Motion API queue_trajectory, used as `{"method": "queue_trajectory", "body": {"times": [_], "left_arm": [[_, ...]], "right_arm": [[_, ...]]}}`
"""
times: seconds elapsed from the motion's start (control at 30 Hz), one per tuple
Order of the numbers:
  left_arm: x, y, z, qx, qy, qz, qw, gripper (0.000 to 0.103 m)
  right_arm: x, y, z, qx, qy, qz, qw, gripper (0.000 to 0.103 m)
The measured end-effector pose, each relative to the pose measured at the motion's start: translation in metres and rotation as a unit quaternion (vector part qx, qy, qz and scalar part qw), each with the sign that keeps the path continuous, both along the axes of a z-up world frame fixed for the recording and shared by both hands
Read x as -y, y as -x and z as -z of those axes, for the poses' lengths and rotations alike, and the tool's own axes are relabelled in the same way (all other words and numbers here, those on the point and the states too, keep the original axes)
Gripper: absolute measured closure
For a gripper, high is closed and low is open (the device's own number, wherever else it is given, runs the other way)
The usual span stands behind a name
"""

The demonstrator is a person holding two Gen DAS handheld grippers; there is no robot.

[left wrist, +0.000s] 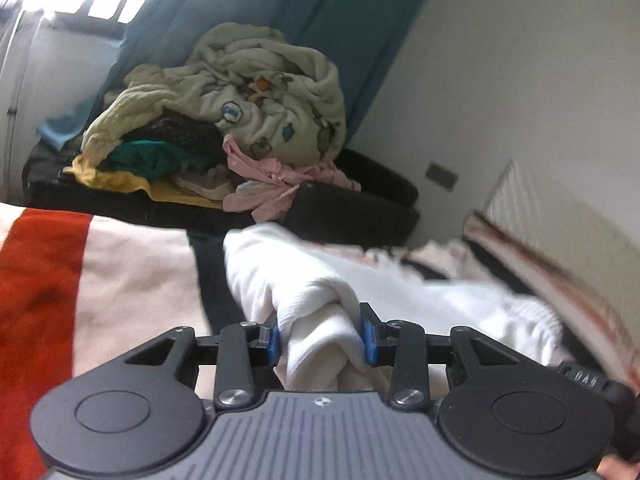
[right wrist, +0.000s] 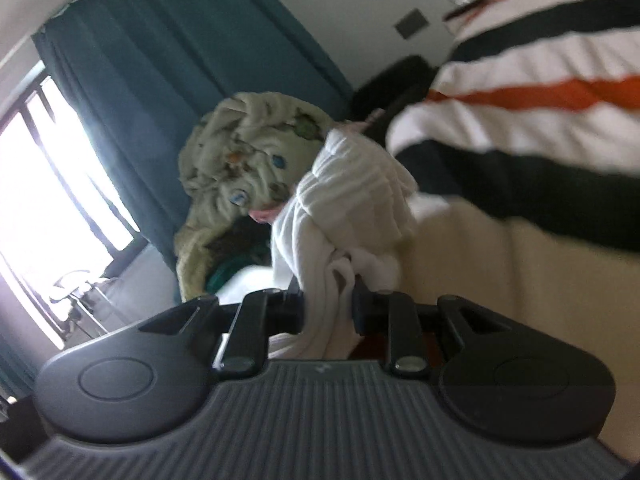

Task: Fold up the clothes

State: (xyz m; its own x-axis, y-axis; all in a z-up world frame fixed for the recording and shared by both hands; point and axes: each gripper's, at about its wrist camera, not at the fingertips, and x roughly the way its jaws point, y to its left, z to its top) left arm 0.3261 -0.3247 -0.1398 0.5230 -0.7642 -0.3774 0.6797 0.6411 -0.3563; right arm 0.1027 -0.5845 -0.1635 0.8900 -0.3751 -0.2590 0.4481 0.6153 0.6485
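Observation:
A white garment (left wrist: 400, 280) lies stretched across the striped blanket (left wrist: 132, 276) on the bed. My left gripper (left wrist: 322, 340) is shut on a bunched part of it, the cloth pinched between the blue pads (left wrist: 367, 338). In the right wrist view my right gripper (right wrist: 328, 312) is shut on another bunched part of the white garment (right wrist: 352, 196), which hangs lifted above the striped blanket (right wrist: 520, 128). That view is tilted and blurred.
A black suitcase (left wrist: 352, 208) stands beyond the bed, piled with a cream patterned blanket (left wrist: 272, 92), pink, green and yellow clothes. The pile (right wrist: 240, 168) also shows in the right wrist view. Teal curtains (left wrist: 288, 4), a window (right wrist: 40, 184) and a white wall are behind.

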Motion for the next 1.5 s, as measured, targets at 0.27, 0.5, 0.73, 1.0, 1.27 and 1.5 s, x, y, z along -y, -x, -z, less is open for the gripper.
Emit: {"method": "queue_trajectory", "body": {"times": [0.27,0.5,0.73,1.0,1.27,1.5], "left_arm": [[-0.018,0.023,0.048,-0.015,-0.054,-0.012,0.9983,0.051],[-0.045,0.052,-0.004,-0.005,-0.085,-0.027,0.996,0.049],[-0.093,0.134,-0.101,0.055,-0.077,-0.018,0.9953,0.049],[-0.145,0.258,-0.191,0.151,-0.085,-0.004,0.9848,0.033],[-0.192,0.353,-0.222,0.163,-0.078,-0.018,0.9834,0.0],[-0.23,0.403,-0.214,0.157,-0.059,-0.031,0.9853,0.0]], "right_arm": [[-0.016,0.02,0.037,-0.046,-0.058,0.025,0.997,0.069],[-0.043,0.04,-0.026,-0.128,-0.028,0.038,0.991,0.07],[-0.107,0.087,-0.122,-0.11,0.066,-0.034,0.991,0.071],[-0.17,0.158,-0.2,-0.104,0.118,-0.087,0.984,0.07],[-0.213,0.227,-0.242,-0.093,0.152,-0.107,0.978,0.022],[-0.25,0.268,-0.242,-0.078,0.21,-0.105,0.969,0.014]]}}
